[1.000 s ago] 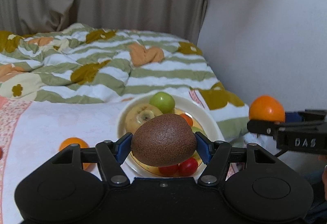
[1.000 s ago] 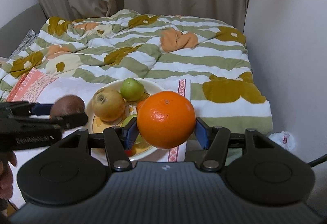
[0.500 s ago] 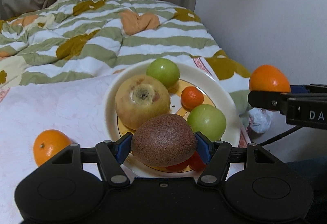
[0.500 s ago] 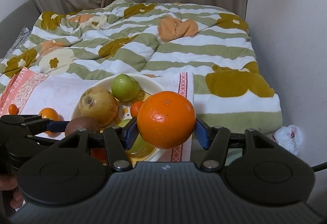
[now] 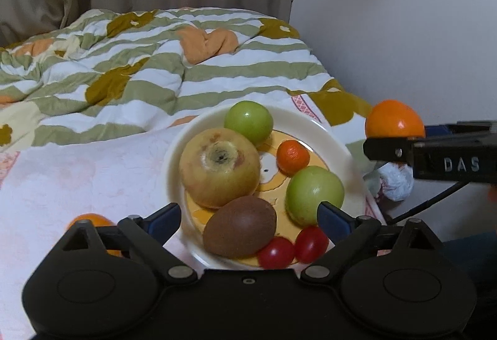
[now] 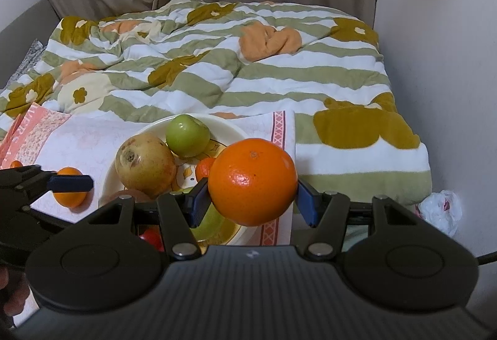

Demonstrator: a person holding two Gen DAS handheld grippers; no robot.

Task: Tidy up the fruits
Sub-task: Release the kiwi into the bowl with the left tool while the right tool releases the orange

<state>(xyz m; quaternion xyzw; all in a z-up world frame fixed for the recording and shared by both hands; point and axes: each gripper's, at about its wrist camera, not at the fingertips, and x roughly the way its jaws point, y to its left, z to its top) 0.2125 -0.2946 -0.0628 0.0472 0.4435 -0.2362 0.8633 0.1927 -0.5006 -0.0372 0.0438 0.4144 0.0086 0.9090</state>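
- On the near edge of a cream plate (image 5: 335, 141), a brown, fuzzy, egg-shaped kiwi (image 5: 239, 227) lies on its side, touching a large yellowish apple (image 5: 219, 171) behind it and a red cherry tomato (image 5: 276, 253) to its right.
- The left gripper (image 5: 248, 217) hangs low over the plate's front rim, its blue-padded fingers spread wide on either side of the kiwi and touching nothing.
- The right gripper (image 6: 252, 200) is clamped on a big, glossy, dimpled orange (image 6: 252, 181), held in the air just right of the plate.
- Also on the plate: two smooth green round fruits, one at the back (image 5: 248, 122) and one at the right (image 5: 314, 195), a small mandarin (image 5: 293, 155) between them, and a second cherry tomato (image 5: 311, 243).
- The plate sits on a pale pink floral cloth (image 5: 77, 172) spread over a striped green and white quilt (image 5: 186, 66).
- A small orange (image 6: 69, 194) rests on the cloth left of the plate.
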